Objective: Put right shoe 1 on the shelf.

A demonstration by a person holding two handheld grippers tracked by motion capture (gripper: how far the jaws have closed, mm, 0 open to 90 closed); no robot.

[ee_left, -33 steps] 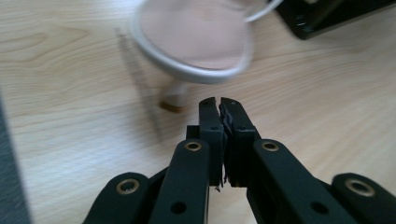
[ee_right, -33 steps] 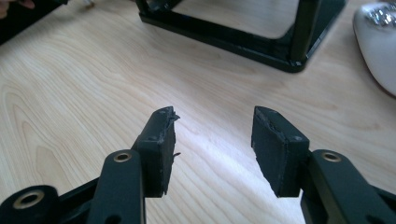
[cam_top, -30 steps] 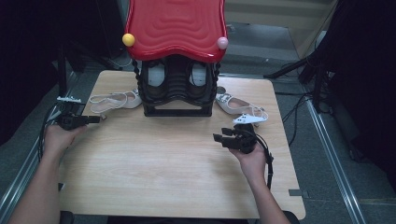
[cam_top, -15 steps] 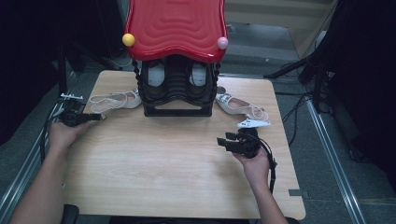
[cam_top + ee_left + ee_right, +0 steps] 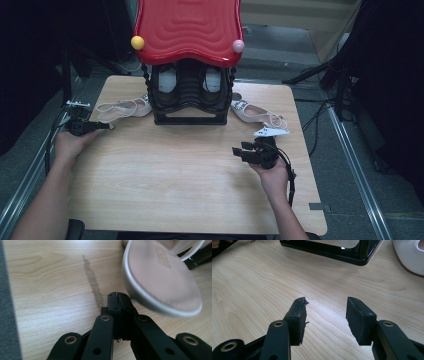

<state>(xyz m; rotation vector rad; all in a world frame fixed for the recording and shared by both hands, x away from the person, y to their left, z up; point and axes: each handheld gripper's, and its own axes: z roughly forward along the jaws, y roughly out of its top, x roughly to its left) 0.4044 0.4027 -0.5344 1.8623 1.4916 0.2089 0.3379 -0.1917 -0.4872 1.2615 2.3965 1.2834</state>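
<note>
At the table's left edge my left gripper (image 5: 102, 126) is shut with nothing in it. In the left gripper view its closed tips (image 5: 118, 296) rest just short of the toe of a pale strappy sandal (image 5: 162, 277), which lies left of the rack (image 5: 125, 107). My right gripper (image 5: 239, 150) hovers over the right half of the table and points left. Its jaws stand open (image 5: 325, 302) over bare wood. A white shoe (image 5: 257, 114) lies right of the rack, and its edge shows in the right gripper view (image 5: 409, 255).
A black shoe rack (image 5: 187, 117) with a wavy red top (image 5: 187, 30) stands at the back middle of the wooden table (image 5: 175, 175), with a pair of shoes inside (image 5: 167, 80). Dark stands and cables surround the table. Metal rails run along the floor on both sides.
</note>
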